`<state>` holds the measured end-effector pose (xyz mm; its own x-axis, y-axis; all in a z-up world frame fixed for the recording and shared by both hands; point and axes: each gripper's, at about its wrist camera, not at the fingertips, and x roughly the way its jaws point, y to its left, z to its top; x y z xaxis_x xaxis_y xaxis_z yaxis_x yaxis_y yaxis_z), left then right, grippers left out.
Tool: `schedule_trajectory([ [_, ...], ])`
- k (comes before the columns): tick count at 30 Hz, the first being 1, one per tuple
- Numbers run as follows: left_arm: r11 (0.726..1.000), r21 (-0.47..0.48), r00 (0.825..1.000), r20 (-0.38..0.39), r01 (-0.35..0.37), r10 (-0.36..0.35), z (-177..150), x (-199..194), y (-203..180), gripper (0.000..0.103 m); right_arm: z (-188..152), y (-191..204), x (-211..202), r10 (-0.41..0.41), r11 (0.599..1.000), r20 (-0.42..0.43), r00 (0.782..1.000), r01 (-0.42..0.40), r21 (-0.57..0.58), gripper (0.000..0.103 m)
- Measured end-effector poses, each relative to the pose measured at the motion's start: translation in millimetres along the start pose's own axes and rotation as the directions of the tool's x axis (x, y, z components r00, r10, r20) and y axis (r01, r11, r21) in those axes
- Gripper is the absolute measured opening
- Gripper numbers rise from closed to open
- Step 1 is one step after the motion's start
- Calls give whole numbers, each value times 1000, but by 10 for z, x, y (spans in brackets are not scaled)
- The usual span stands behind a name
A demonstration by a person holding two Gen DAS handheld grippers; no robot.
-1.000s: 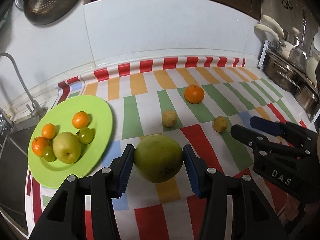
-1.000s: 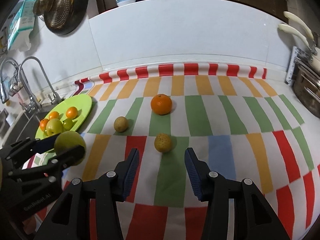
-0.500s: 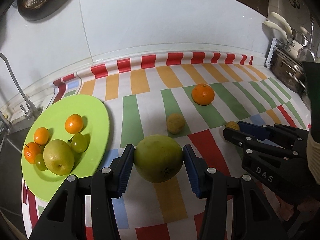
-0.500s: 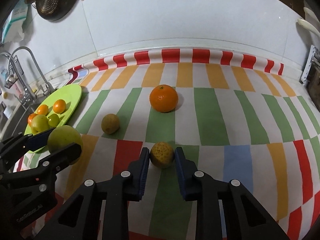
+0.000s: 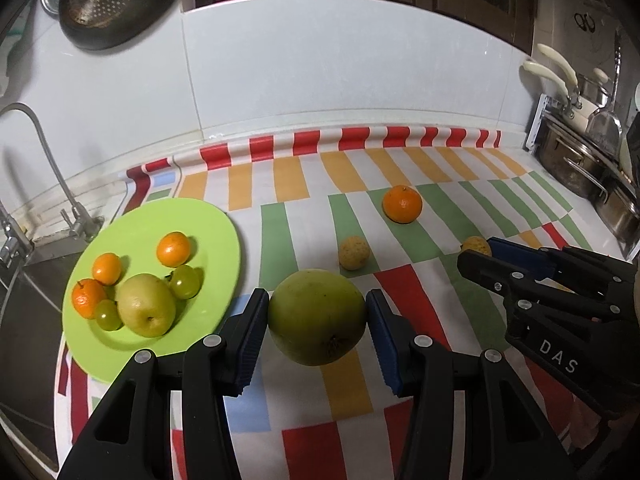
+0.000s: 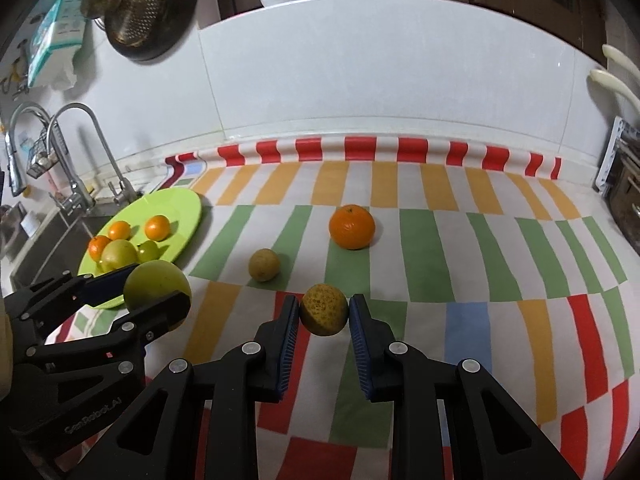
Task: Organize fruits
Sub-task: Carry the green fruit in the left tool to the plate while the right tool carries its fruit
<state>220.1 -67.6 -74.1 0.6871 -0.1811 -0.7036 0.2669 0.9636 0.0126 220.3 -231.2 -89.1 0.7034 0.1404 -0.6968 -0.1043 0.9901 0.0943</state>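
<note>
Green pear [image 5: 317, 317] sits clamped in the left gripper [image 5: 316, 320] — plate [image 5: 216, 236] to its left; right gripper [image 6: 325, 312] pinches a speckled yellow fruit [image 6: 323, 309], likely plate-bound.

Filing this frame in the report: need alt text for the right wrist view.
The right hand-held gripper clamps a small speckled yellow fruit above a striped cloth. At left, the left hand-held gripper holds a green fruit near a green plate of fruit.
</note>
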Motion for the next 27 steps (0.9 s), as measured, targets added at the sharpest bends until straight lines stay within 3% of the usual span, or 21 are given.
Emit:
schedule_trajectory([
  [27, 998, -44, 990, 132, -45, 50, -124, -750, 360, 49, -1, 499, -623, 28, 998, 118, 993, -21, -60, 27],
])
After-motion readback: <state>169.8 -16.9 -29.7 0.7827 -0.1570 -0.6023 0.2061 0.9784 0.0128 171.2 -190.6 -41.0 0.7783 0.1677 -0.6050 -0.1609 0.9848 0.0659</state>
